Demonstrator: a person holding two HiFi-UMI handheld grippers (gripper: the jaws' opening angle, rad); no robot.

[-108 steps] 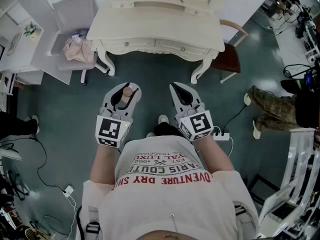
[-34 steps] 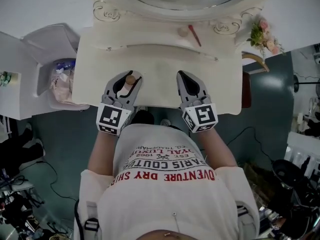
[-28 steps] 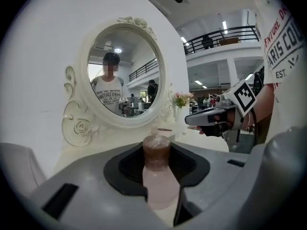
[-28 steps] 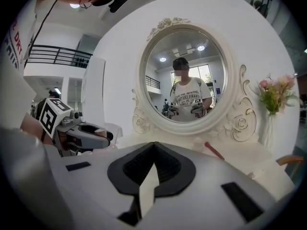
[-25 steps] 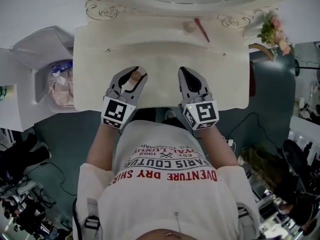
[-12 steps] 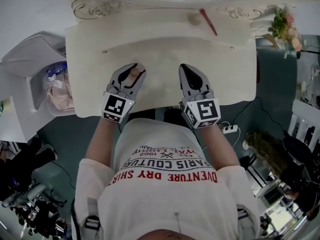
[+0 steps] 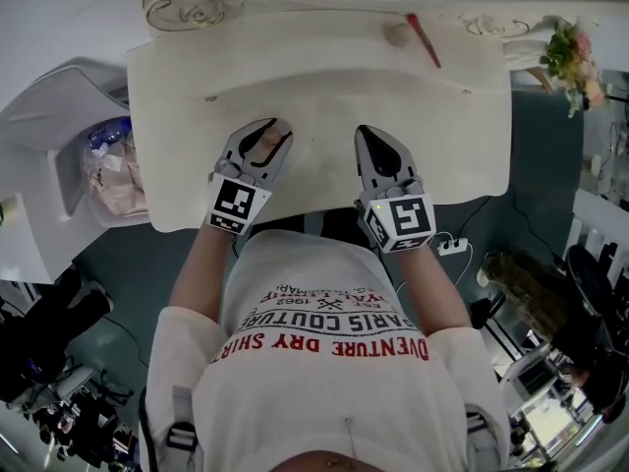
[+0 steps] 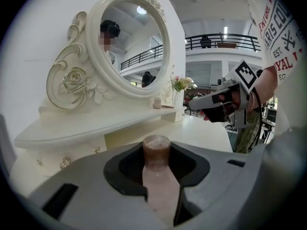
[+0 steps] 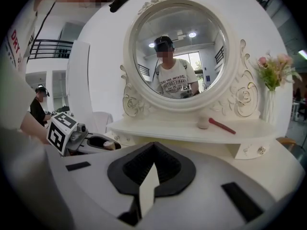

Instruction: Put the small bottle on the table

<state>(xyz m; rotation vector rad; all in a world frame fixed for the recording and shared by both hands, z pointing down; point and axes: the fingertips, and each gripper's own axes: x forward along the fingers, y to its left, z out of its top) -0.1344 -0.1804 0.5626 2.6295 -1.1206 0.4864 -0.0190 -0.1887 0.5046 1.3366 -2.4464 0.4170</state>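
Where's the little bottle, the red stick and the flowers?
small bottle [image 8: 157, 150], left gripper view, on its brown cap.
red stick [image 9: 224, 126], right gripper view, on its middle.
flowers [image 9: 273, 68], right gripper view, on the pink blossoms.

Print on the white T-shirt [image 7: 334, 382], little else.
Upside down in the head view, across the chest: red "VENTURE DRY SHIR", cut off at both sides; beyond it dark "PARIS COUTU", then "YAL LUXU", then "1962" and "EST" either side of a crossed emblem; smallest line too fine to read. At the left gripper view's upper right edge, same shirt: "PARIS COU", "YAL". Square black-and-white code markers [image 7: 234, 205], without letters, on the cubes of the left gripper [image 7: 267, 131] and right gripper [image 7: 371, 136].
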